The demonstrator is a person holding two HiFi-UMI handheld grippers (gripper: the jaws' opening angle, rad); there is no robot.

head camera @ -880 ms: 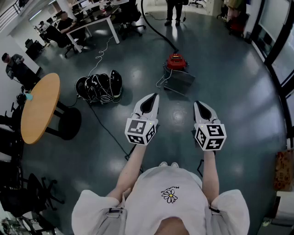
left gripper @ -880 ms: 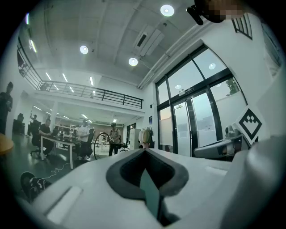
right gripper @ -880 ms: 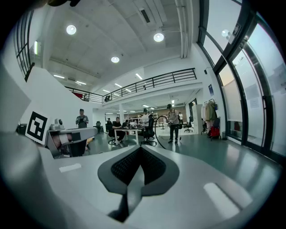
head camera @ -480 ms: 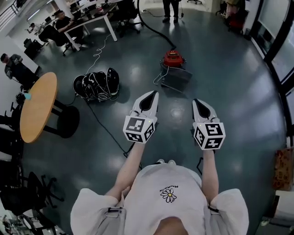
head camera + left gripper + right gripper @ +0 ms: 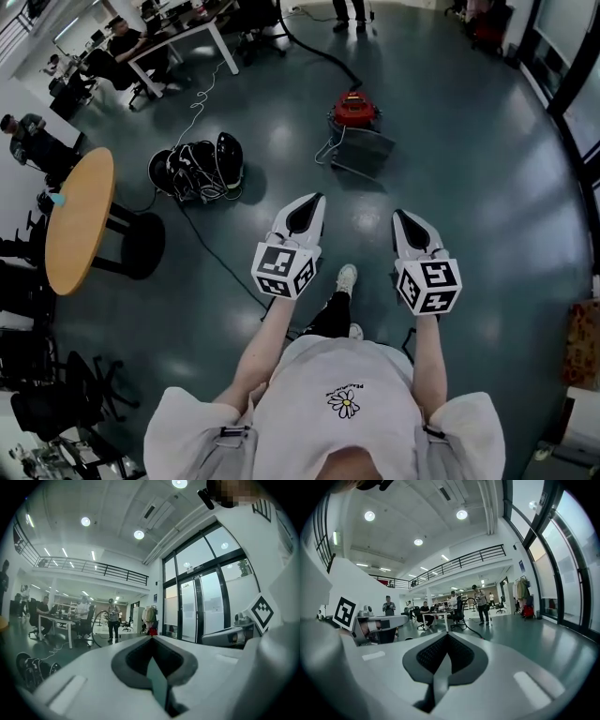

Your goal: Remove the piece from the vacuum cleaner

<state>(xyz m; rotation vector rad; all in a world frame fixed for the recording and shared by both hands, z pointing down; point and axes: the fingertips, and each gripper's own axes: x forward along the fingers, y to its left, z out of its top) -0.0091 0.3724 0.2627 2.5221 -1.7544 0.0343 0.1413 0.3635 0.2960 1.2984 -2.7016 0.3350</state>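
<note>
Head view: the left gripper (image 5: 309, 199) and right gripper (image 5: 401, 214) are held side by side above the dark floor (image 5: 487, 169), both pointing forward, touching nothing. The red vacuum cleaner (image 5: 354, 108) stands on the floor well ahead of them, with a grey flat piece (image 5: 361, 152) lying against its near side and a black hose (image 5: 309, 47) running away from it. A round wooden table (image 5: 80, 220) stands far left.

Left gripper view: the left gripper (image 5: 151, 637) has its jaws closed tip to tip, with nothing between them.

Right gripper view: the right gripper (image 5: 446, 634) is likewise closed and empty, aimed across the hall
</note>
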